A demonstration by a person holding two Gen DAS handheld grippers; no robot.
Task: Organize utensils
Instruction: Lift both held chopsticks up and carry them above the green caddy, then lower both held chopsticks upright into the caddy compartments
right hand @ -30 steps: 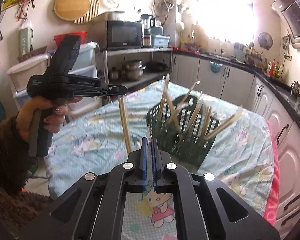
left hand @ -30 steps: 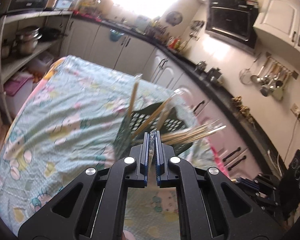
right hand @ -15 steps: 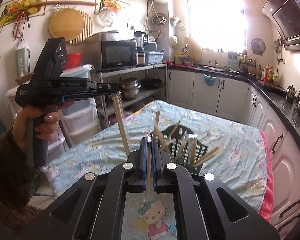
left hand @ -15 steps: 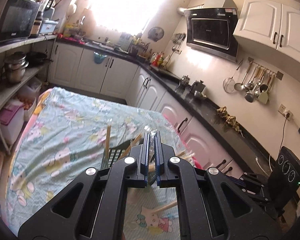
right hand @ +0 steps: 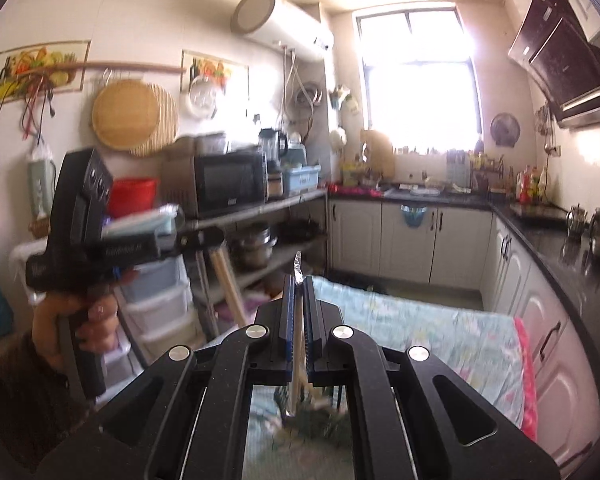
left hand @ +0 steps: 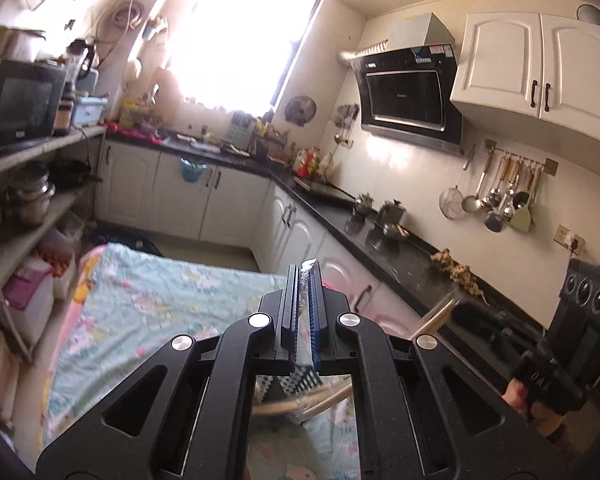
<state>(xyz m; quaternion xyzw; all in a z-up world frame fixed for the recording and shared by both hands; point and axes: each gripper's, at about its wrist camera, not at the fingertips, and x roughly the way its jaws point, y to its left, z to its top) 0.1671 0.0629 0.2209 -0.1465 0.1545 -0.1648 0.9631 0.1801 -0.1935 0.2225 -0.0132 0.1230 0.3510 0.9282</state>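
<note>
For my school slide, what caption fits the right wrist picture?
Right gripper pinches wrapped chopsticks above the basket, left gripper holding another pair.

Daylight is blasting in through the window (left hand: 240,36), blowing it out to pure white and washing glare over the wall around it. The fisheye is bending the cabinets (left hand: 540,68) and darkening the corners. In the right view the other gripper (right hand: 204,240) and hand (right hand: 80,320) are smearing with motion blur, and the tablecloth (right hand: 440,332) is looking soft.
</note>
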